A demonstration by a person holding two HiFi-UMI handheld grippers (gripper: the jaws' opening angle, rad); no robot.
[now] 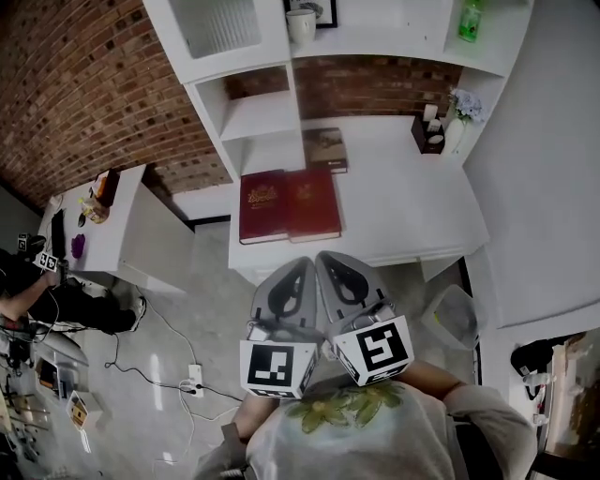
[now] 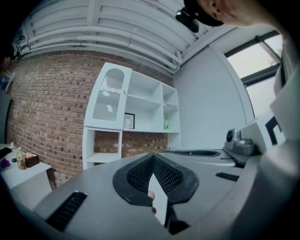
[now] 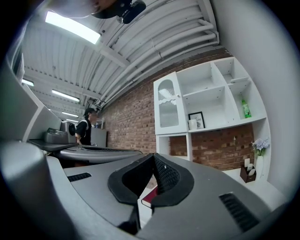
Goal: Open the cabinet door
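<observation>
The cabinet door (image 1: 223, 26) is a white door with a ribbed glass pane at the top left of the white shelf unit, and it is closed. It also shows in the left gripper view (image 2: 108, 98) and the right gripper view (image 3: 167, 108), far ahead in both. My left gripper (image 1: 302, 265) and right gripper (image 1: 328, 258) are held side by side at the near edge of the white desk (image 1: 403, 211), pointing level toward the shelves. The left gripper (image 2: 153, 156) has its jaws together with nothing held. The right gripper (image 3: 153, 155) is likewise shut and holds nothing.
Two red books (image 1: 286, 204) and a brown book (image 1: 325, 148) lie on the desk. A mug (image 1: 301, 23), a green bottle (image 1: 471, 19) and a flower vase (image 1: 461, 117) stand around the shelves. A side table (image 1: 141, 234), bin (image 1: 452, 314), floor power strip (image 1: 194, 378) and a person (image 3: 86, 126) are nearby.
</observation>
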